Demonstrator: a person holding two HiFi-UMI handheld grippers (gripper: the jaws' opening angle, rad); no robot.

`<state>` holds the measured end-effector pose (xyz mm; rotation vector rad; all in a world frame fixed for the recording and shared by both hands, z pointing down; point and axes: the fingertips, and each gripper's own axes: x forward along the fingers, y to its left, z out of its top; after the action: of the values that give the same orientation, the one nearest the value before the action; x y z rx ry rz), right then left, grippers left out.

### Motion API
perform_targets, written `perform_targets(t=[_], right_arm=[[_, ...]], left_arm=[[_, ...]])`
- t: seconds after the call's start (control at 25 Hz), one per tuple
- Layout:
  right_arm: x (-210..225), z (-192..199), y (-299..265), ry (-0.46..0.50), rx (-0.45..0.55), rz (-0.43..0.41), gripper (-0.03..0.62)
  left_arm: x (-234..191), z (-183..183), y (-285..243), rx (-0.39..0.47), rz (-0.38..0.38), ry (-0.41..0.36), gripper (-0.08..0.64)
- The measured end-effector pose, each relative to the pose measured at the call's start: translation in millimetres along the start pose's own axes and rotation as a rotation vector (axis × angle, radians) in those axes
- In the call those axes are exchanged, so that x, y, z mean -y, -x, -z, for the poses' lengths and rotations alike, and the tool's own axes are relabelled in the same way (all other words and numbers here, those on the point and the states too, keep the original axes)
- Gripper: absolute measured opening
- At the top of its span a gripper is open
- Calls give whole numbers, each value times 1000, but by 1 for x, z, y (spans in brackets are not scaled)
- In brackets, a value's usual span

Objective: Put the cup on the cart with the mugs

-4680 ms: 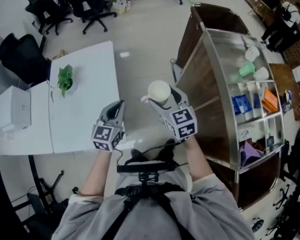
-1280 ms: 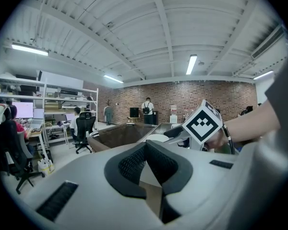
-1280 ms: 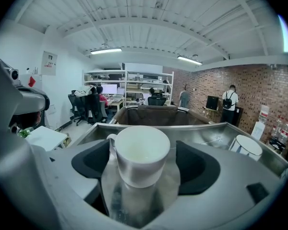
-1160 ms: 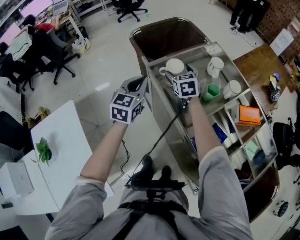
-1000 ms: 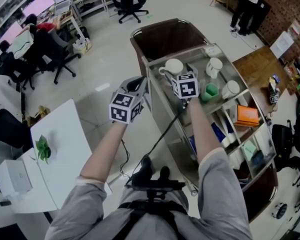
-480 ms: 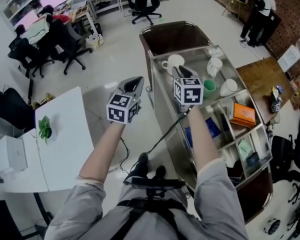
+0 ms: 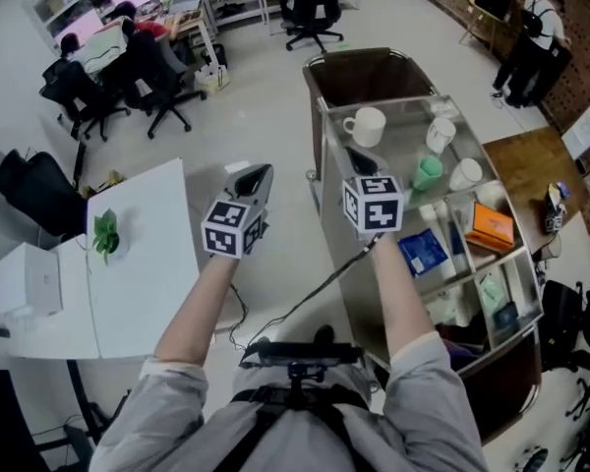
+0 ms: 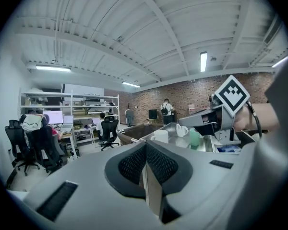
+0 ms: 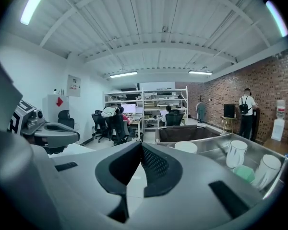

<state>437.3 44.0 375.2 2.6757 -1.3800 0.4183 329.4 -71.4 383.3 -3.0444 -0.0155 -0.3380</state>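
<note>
Cup (image 7: 366, 126) on cart (image 7: 398, 116), just beyond right gripper (image 7: 355, 156)
Its jaws just closed empty; left gripper (image 7: 258, 172) pressed together; arm (image 7: 399, 285) covers cart's edge

1. The cup (image 7: 366, 126) is plain white.
2. The cart (image 7: 403, 116) is silvery steel, with dark brown panels at its ends.
3. The mugs (image 7: 440, 134) are white, and the green mug (image 7: 428, 172) among them is a pale mint.
4. My left gripper (image 7: 259, 173) is grey, with black dotted-mesh pads (image 8: 134, 164) and black-and-white squares at its back.
5. My right gripper (image 7: 356, 155) has the same grey, black and chequered marking.
6. The counter (image 7: 143, 264) is white, and the plant (image 7: 105, 232) on it is bright green.
7. In the cart's compartments lie an orange box (image 7: 492, 226) and a blue packet (image 7: 423, 251).
8. My sleeves (image 7: 177, 411) are grey.
9. The brick wall (image 8: 192, 97) is reddish brown.
</note>
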Motion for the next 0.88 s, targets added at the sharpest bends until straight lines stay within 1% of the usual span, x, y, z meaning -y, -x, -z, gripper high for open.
perform_targets(t=[0.12,0.24,0.36,0.56,0.72,0.88], right_arm=[[-23,12,10,-20,10,-3,11],[-47,32,17,-35,11,4,9],[-73,61,26,-41,-9,21,9],[-107,101,47,-86,-47,41,9],[-130,127,71,-98,-68,67,9],[-150,152,91,-114,-95,83,9]], left_arm=[[-12,12,25,-5,-3,-7,6],[-25,32,48,-17,1,10,6],[-38,54,74,-27,1,29,6],[-56,93,118,-48,-7,65,6],[-61,121,149,-74,-6,99,6],[-64,140,176,-80,-19,120,6]])
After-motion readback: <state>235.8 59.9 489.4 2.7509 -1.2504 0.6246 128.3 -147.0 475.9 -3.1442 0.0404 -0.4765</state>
